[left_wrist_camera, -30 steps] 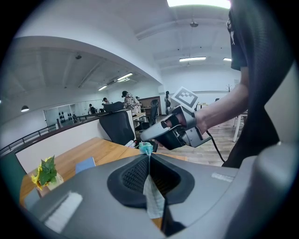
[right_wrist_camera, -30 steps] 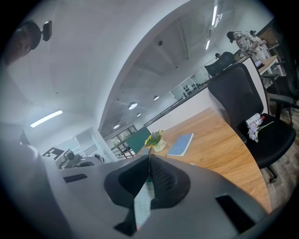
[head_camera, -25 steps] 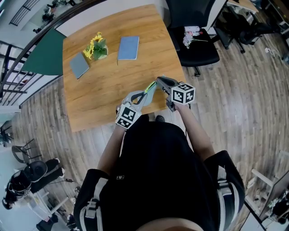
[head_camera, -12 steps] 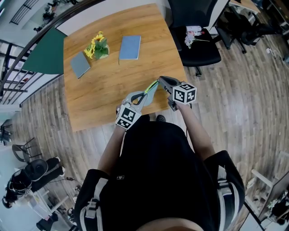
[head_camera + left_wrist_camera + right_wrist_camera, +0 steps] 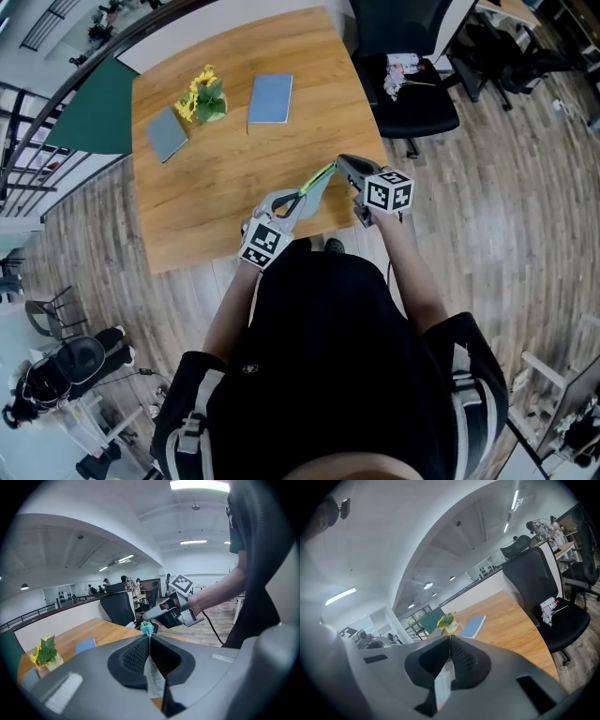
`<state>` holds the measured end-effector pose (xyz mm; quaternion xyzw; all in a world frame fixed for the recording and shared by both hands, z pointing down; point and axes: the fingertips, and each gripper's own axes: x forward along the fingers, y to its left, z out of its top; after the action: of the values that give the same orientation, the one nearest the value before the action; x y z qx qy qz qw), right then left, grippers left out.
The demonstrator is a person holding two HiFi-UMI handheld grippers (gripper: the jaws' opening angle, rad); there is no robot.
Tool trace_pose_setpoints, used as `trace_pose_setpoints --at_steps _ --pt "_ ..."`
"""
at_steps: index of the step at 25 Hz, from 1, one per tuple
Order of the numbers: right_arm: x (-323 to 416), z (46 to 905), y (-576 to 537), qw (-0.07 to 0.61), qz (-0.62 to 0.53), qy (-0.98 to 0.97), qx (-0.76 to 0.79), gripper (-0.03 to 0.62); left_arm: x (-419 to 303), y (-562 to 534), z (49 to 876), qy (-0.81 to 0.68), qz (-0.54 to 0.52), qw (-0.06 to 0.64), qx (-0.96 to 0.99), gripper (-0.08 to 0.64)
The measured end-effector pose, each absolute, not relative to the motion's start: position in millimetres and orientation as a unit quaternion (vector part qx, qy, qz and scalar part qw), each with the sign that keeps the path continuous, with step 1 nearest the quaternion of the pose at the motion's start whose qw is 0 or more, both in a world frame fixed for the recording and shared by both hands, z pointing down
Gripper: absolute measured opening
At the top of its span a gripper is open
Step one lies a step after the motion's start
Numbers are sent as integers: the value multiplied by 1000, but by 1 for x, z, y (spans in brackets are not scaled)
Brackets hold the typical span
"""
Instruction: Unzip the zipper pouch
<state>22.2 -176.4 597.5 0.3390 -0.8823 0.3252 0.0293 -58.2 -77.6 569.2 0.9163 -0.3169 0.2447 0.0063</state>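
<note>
Head view shows your left hand-held gripper (image 5: 294, 196) and right hand-held gripper (image 5: 340, 165) holding the pale teal fabric zipper pouch (image 5: 318, 184), green along its top edge, stretched between them just above the near edge of the wooden bench (image 5: 216, 178). In both gripper views the jaws are clenched on the pouch's fabric.

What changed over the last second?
The right claw edged slightly right in the head view, away from the left claw, drawing out the zipper pouch between them a little. Both remain shut on it. The left claw, blue book and flowers are unchanged.
</note>
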Motion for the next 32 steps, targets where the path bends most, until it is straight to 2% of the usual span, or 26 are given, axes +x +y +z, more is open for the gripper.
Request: trace_pose_setpoints --at_steps 32 --pt "34 602 -174 29 329 -875 355 6 -55 -65 562 -309 221 10 925 9"
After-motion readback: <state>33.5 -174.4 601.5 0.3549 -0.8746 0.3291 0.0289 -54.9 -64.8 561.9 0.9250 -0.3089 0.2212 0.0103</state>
